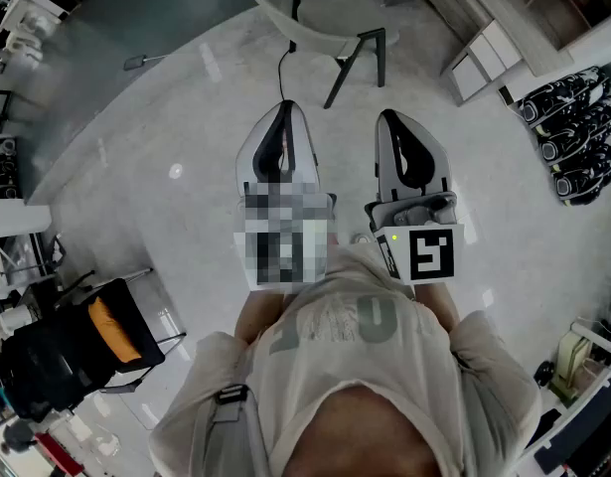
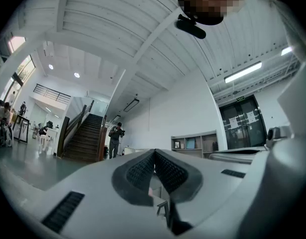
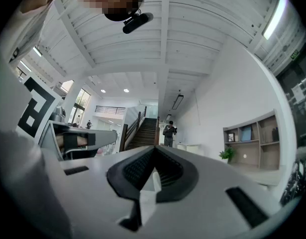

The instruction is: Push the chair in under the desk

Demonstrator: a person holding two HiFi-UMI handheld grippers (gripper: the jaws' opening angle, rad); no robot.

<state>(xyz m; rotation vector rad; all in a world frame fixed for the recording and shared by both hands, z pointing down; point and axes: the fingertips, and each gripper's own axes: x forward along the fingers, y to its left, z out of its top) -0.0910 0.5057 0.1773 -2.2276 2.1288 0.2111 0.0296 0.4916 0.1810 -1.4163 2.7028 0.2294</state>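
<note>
Noted pale grey moulded shell chair w/ dark angled legs [image 1: 320,13] at 12 o'clock in head view. Standing on grey polished floor [image 1: 186,117], well apart from both grippers, bare floor between. Seat's wide axis approx 9-to-3, i.e. square across the line of approach. No contact w/ either gripper.

L gripper [image 1: 285,105] and R gripper [image 1: 388,115] held side by side, close in front of torso [image 1: 355,346]. Both pointing to 12, about level, noses tipped slightly up, w/ much white ceiling [image 2: 118,34] in both gripper views. Chair centre between the two pointing lines, a little toward L. Judged L marginally nearer, margin small.

Fingers: L dark ribbed fingers [image 2: 142,172] closed together, nothing between. R fingers [image 3: 138,171] same, pressed shut and empty.

Bench not identified w/ certainty. Pale wood-and-white shelving [image 1: 484,53] at 1–2 o'clock beyond chair; cannot tell whether a bench stands there, so push direction unconfirmed.

Judgement: approach phase, push not begun. Next move prob. a walk fwd toward 12 before closed tips can bear on the seat shell. Shut fingers suit pushing, not grasping.
</note>
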